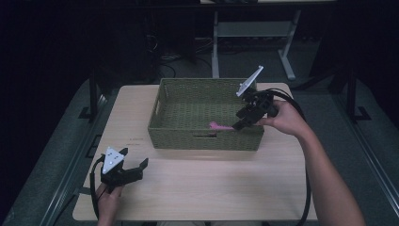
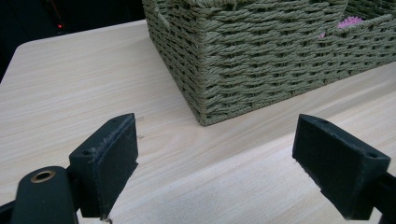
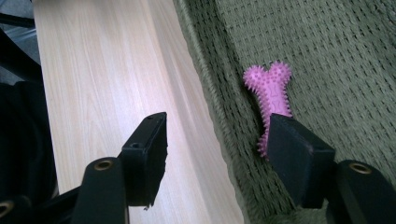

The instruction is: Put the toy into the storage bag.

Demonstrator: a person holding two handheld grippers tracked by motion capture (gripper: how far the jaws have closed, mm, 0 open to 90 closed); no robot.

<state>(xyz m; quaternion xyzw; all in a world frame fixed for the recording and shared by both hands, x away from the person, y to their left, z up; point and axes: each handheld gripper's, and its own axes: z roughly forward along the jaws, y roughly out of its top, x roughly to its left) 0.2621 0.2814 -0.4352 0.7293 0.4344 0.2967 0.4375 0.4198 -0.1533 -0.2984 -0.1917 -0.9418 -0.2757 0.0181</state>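
A green woven basket (image 1: 205, 136) stands at the back middle of the light wooden table (image 1: 211, 183). A spiky pink bone-shaped toy (image 1: 217, 126) lies on the basket floor against its near wall. My right gripper (image 1: 241, 120) hangs over the basket's right end, tilted down toward the toy, open. In the right gripper view the toy (image 3: 272, 91) lies just beyond the right jaw, and the gripper (image 3: 217, 126) straddles the basket's wall (image 3: 210, 93) with nothing gripped. My left gripper (image 1: 135, 157) rests open at the table's front left. In its own view it (image 2: 215, 128) faces the basket's corner (image 2: 205, 84).
The basket's near wall has a handle slot (image 1: 205, 135). A white desk frame (image 1: 215, 42) stands on the dark floor behind the table. Black cables (image 1: 308, 188) trail from the right gripper along the person's forearm. Bare tabletop lies between the basket and the front edge.
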